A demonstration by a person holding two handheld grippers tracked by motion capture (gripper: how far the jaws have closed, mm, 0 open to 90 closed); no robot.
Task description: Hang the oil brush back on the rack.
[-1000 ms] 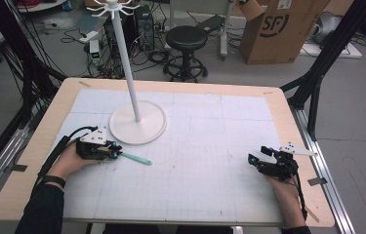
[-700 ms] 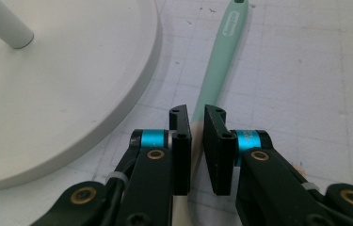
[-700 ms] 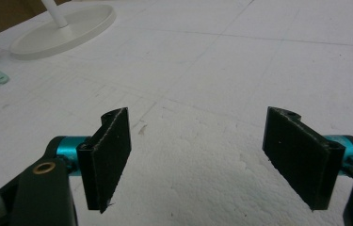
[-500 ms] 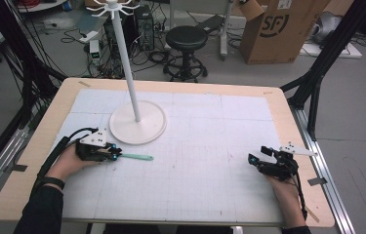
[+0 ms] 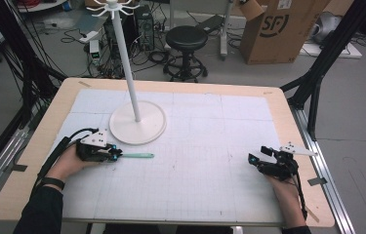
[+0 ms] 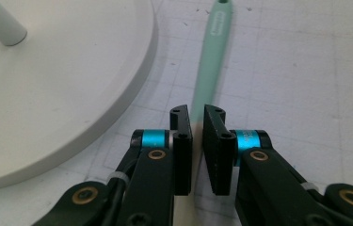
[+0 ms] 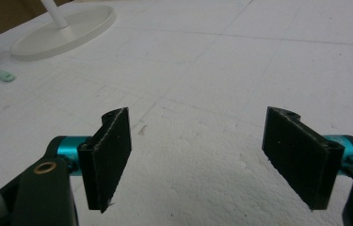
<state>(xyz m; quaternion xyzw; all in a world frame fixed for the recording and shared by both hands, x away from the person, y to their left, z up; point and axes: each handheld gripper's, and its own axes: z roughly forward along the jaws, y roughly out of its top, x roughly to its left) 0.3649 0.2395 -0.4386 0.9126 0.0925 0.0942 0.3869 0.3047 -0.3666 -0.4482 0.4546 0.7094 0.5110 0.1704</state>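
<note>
On the table's left half, high view: left gripper (image 5: 113, 154) sits at one end of the mint-green handle (image 5: 136, 156), which lies flat just below the white stand base (image 5: 138, 123), long axis running right, away from the jaws. Right gripper (image 5: 254, 160) is well apart, so the left is nearer.

Left gripper view: jaws have just been closing, now narrow, with the handle (image 6: 212, 56) between them, in line with them. Whether the pads pinch it, cannot tell.

Right gripper view: jaws wide, empty.
</note>
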